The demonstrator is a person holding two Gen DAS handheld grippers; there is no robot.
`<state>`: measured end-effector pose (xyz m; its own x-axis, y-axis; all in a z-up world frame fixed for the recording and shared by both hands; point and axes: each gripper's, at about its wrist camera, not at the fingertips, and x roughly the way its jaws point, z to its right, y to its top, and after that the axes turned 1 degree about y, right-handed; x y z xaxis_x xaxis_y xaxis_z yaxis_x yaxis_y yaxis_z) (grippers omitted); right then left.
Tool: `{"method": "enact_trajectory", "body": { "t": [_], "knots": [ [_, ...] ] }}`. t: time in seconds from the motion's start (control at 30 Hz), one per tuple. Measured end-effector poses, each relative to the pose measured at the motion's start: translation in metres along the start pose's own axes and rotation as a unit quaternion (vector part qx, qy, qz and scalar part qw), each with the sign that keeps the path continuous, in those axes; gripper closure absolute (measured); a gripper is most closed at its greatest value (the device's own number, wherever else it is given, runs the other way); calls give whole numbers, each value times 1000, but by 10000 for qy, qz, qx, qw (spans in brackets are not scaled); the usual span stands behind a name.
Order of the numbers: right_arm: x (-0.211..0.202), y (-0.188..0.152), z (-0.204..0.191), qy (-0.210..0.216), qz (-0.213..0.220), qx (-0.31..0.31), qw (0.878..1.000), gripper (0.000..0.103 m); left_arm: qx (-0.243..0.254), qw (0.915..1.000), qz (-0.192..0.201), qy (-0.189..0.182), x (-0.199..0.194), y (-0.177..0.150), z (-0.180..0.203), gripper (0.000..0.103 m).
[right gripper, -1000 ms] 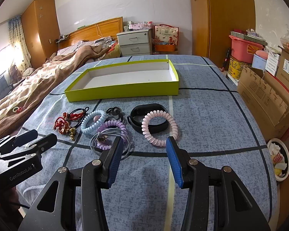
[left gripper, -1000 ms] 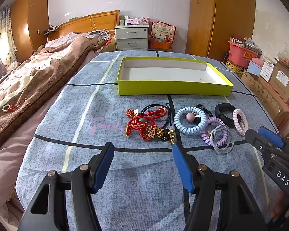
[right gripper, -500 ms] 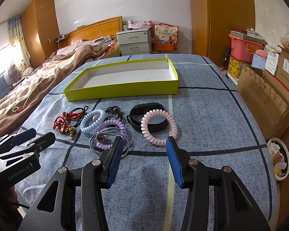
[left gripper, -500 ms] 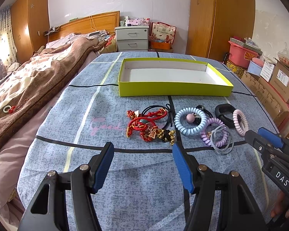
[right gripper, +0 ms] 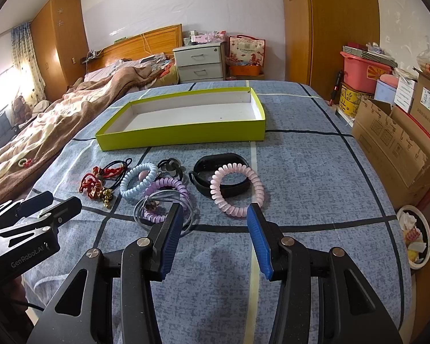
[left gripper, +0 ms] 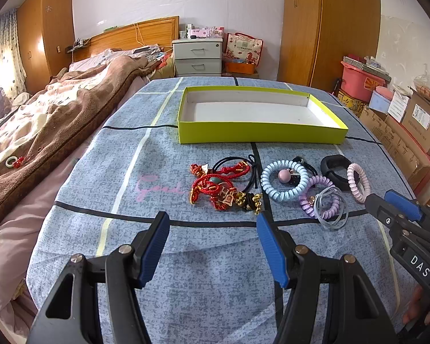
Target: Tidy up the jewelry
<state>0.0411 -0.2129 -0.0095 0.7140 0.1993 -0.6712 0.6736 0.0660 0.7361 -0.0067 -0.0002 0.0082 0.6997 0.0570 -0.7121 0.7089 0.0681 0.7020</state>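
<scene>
A lime-green box (left gripper: pixel 261 136) (right gripper: pixel 183 137) with a white, bare inside lies on the blue cloth. In front of it sits a row of jewelry: red cord bracelets (left gripper: pixel 215 185) (right gripper: pixel 93 183), a light blue coil band (left gripper: pixel 283 180) (right gripper: pixel 137 180), a purple coil band (left gripper: pixel 318 197) (right gripper: pixel 166 189), a black wristband (left gripper: pixel 334 163) (right gripper: pixel 218 169) and a pink coil band (left gripper: pixel 358 182) (right gripper: pixel 238 190). My left gripper (left gripper: pixel 212 220) hangs open just short of the red bracelets. Just short of the pink band, my right gripper (right gripper: pixel 215 212) is open too. Both hold nothing.
A bed with a brown blanket (left gripper: pixel 43 120) runs along the left. Cardboard boxes (right gripper: pixel 398 143) and a pink bin (right gripper: pixel 364 68) stand at the right. A waste bowl (right gripper: pixel 415 238) sits on the floor by the cloth's right edge. A grey nightstand (left gripper: pixel 197 57) is behind.
Both grippers have crept slightly forward toward the jewelry row; the jewelry and the box have not moved. Both stay open.
</scene>
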Motion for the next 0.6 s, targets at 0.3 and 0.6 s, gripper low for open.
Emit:
{"method": "enact_trajectory", "body": {
  "t": [0.3, 0.6],
  "knots": [
    [0, 0, 0, -7, -1, 1, 10000, 56, 16, 10000, -5, 3, 0, 1, -1, 38],
    [1, 0, 0, 5, 8, 2, 10000, 56, 5, 10000, -12, 1, 0, 1, -2, 38]
  ]
}}
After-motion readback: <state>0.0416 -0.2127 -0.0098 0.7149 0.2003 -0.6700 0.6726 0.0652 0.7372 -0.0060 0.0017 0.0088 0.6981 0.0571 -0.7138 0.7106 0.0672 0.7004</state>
